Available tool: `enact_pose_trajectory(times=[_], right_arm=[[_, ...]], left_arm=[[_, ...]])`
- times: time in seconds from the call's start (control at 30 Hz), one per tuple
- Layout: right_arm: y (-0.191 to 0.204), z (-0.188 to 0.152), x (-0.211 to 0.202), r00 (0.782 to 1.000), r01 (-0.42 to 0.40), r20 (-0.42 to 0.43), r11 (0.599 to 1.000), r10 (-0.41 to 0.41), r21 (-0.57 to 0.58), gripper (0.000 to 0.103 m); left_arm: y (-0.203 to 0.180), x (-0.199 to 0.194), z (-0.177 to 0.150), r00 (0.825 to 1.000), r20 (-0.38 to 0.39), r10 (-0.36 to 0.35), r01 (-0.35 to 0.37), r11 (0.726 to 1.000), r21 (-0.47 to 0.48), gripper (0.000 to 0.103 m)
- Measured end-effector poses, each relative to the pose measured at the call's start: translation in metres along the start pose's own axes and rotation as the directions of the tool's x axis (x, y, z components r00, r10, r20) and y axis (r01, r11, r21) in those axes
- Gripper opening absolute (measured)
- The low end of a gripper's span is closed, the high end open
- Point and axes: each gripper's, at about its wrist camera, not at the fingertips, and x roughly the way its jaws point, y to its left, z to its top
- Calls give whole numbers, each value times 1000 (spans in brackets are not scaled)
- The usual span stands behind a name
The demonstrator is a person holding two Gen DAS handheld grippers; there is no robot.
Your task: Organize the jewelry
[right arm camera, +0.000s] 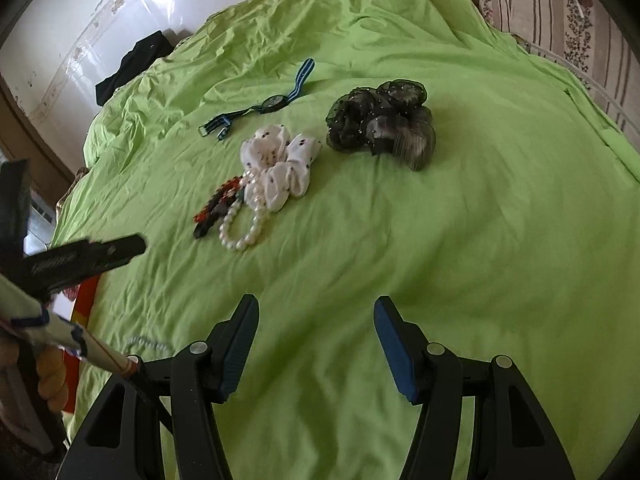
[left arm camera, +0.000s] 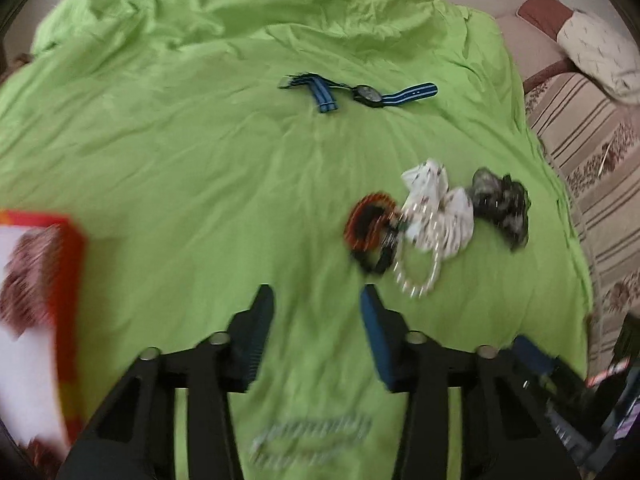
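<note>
On the green bedsheet (left arm camera: 200,160) lie a pearl bracelet (left arm camera: 416,276) (right arm camera: 240,224), a red and black beaded bracelet (left arm camera: 366,226) (right arm camera: 212,208), a white dotted scrunchie (left arm camera: 436,208) (right arm camera: 280,168), a dark sheer scrunchie (left arm camera: 502,204) (right arm camera: 380,124) and a blue-strapped watch (left arm camera: 366,94) (right arm camera: 260,106). A silver chain (left arm camera: 312,440) (right arm camera: 150,345) lies under my left gripper. My left gripper (left arm camera: 316,300) is open and empty, just short of the bracelets. My right gripper (right arm camera: 316,308) is open and empty, well short of the pile.
A red-edged box (left arm camera: 60,300) with a white inside sits at the left; its edge also shows in the right wrist view (right arm camera: 86,296). The left gripper's body (right arm camera: 72,260) crosses the right wrist view. A striped sofa (left arm camera: 580,140) and a pillow (left arm camera: 596,48) flank the bed.
</note>
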Motion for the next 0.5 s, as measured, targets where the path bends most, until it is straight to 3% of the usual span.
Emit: enact_pose_trajectory(times=[0.13, 0.23, 0.27, 0.3, 0.33, 0.5], right_arm=[[-9, 6, 15, 1000, -13, -18, 999, 13, 39, 64], [-11, 4, 20, 1000, -16, -17, 999, 16, 43, 64], [-10, 4, 21, 1000, -13, -14, 999, 14, 38, 64], [-9, 3, 20, 1000, -11, -11, 999, 11, 33, 64], [-9, 3, 20, 1000, -9, -10, 1000, 9, 29, 64], [-10, 1, 18, 1000, -5, -9, 1000, 5, 26, 64]], left_arm=[[-4, 40, 24, 994, -51, -92, 89, 994, -62, 38], [-4, 64, 34, 991, -63, -117, 110, 988, -107, 34], [-6, 67, 36, 993, -58, -106, 100, 990, -103, 29], [-11, 70, 39, 994, -62, -93, 87, 992, -90, 12], [-13, 70, 39, 993, -73, -88, 81, 993, -85, 7], [-7, 49, 35, 999, -38, 35, -37, 998, -52, 7]])
